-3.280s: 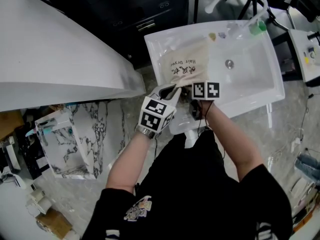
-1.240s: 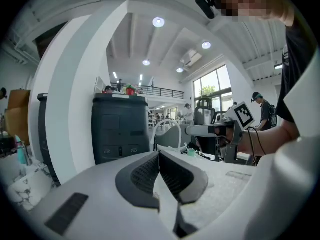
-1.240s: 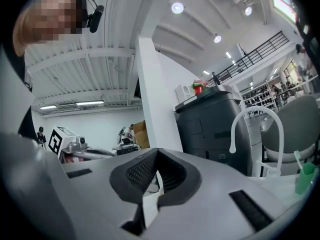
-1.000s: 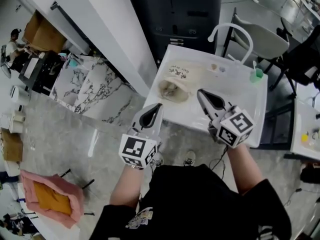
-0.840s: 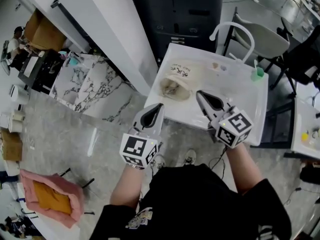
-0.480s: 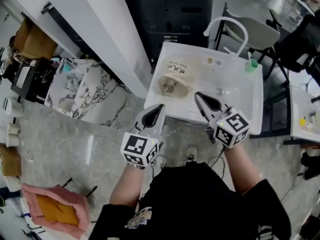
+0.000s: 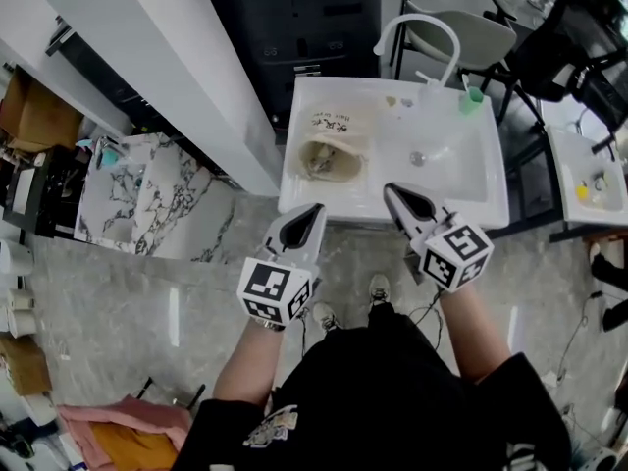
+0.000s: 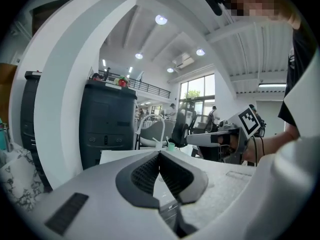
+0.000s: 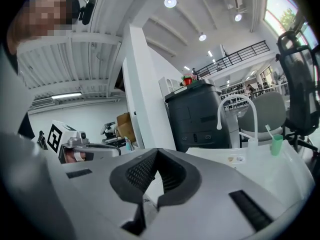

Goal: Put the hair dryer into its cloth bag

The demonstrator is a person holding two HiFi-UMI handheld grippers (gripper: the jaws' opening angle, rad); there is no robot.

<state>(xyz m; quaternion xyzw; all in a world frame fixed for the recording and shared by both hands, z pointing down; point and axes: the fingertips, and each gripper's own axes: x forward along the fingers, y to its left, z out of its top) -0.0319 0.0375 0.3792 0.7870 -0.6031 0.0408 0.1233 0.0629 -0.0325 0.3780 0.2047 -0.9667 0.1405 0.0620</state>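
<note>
The beige cloth bag with dark print lies in the left part of the white sink. Its mouth faces me, and a grey shape that looks like the hair dryer sits inside it. In the head view my left gripper hangs in front of the sink's near rim, shut and empty. My right gripper is level with it, also shut with nothing between its pads. Neither touches the bag. Each gripper view shows its jaws pressed together, the left gripper and the right gripper, with the other gripper off to the side.
A curved white faucet and a green cup stand at the sink's far edge. A black cabinet rises behind it, with a white partition and a marble-patterned block at the left. Grey floor lies below me.
A few seconds ago both grippers were at the bag on the sink's near rim. Now they are drawn back from it, and the sink sits farther up and smaller in the head view.
</note>
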